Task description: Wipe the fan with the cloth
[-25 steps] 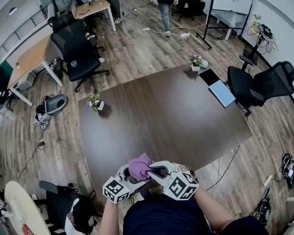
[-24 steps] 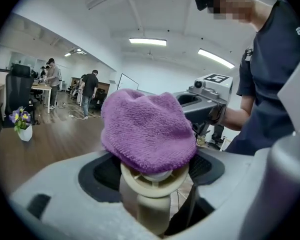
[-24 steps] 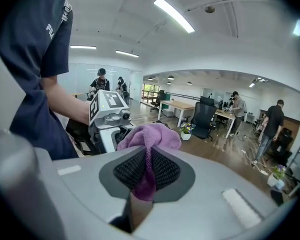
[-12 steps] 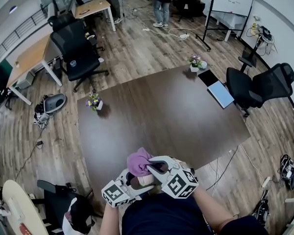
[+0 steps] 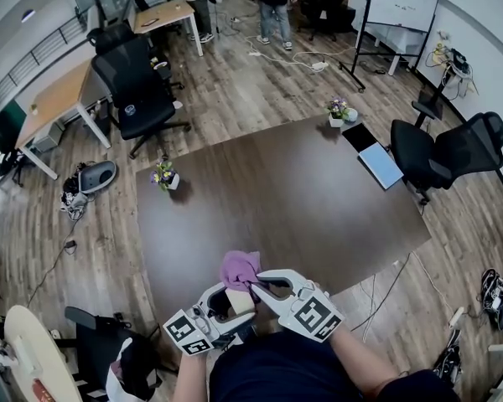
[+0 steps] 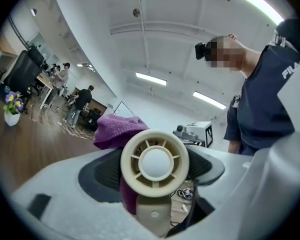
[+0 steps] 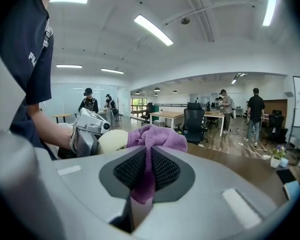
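- The left gripper (image 5: 225, 298) has its jaws set wide and clamped on the fan (image 6: 155, 163), a small cream handheld one. Its dark pads press on both sides of the round head.
- In the left gripper view the fan's grille faces the camera, and its handle drops down between the jaws.
- The right gripper (image 7: 147, 171) has its jaws almost together, pinching a fold of the purple cloth (image 7: 157, 136) between the ribbed pads.
- The free bunch of cloth bulges out past the right gripper's fingertips and lies against the far side of the fan's head, touching it.
- Both tools meet tip to tip in the air over the near edge of the dark brown table (image 5: 302, 182), just in front of the person's torso. The fan and cloth are off the surface.
- A small flower pot (image 5: 163, 175) stands at the table's left corner and another flower pot (image 5: 339, 107) at its far corner.
- A light blue flat device (image 5: 380, 162) lies along the right edge, near the far corner.
- A black office chair (image 5: 138, 90) stands on the wooden floor beyond the left corner.
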`<state>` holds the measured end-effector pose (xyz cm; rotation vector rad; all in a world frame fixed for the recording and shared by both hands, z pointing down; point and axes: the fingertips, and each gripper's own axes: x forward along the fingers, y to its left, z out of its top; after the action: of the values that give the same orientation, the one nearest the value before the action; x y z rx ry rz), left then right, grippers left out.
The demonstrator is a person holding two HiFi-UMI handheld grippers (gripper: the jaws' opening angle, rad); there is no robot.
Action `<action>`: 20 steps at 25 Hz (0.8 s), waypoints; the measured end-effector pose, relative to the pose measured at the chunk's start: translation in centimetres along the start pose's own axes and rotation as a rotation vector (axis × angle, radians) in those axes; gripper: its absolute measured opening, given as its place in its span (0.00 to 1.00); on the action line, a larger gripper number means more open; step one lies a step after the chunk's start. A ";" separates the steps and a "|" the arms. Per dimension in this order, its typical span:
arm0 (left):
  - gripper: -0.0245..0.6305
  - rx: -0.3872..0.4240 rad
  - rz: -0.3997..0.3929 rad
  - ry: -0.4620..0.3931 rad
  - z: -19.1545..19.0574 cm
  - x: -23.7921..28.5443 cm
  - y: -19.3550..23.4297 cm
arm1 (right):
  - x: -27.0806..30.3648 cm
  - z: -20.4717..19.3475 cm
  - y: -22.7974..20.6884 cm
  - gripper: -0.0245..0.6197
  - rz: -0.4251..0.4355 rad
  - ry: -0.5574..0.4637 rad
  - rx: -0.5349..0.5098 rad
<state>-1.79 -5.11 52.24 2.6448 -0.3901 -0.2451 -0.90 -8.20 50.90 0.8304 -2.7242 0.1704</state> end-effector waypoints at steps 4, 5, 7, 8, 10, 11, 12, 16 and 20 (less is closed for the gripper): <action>0.61 -0.078 0.003 -0.143 2.2 -0.8 0.3 | 0.0 0.7 0.5 0.11 0.024 -0.047 0.047; 0.61 -0.103 0.000 -0.186 2.9 -1.1 0.5 | 0.1 0.8 0.7 0.11 0.033 -0.056 0.052; 0.61 -0.140 -0.004 -0.257 4.2 -1.7 0.8 | 0.2 0.7 1.1 0.11 0.051 -0.063 0.063; 0.61 -0.149 -0.002 -0.279 4.7 -1.8 1.0 | 0.2 0.7 1.3 0.11 0.061 -0.063 0.066; 0.61 -0.156 0.009 -0.311 5.4 -2.2 1.4 | 0.2 0.6 1.7 0.11 0.079 -0.059 0.056; 0.61 -0.158 0.018 -0.326 5.7 -2.4 1.6 | 0.3 0.5 2.0 0.11 0.089 -0.054 0.046; 0.61 -0.160 0.030 -0.341 6.0 -2.7 1.9 | 0.4 0.4 2.3 0.11 0.100 -0.048 0.037; 0.61 -0.172 0.073 -0.392 7.3 -3.6 3.7 | 1.2 -0.2 3.4 0.11 0.156 -0.042 0.057; 0.61 -0.186 0.085 -0.433 8.4 -4.4 4.6 | 1.7 -0.6 4.4 0.11 0.190 -0.042 0.075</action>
<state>-8.98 -11.16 47.42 2.3742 -0.5842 -0.7925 -4.55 -5.32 51.85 0.5995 -2.8497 0.2990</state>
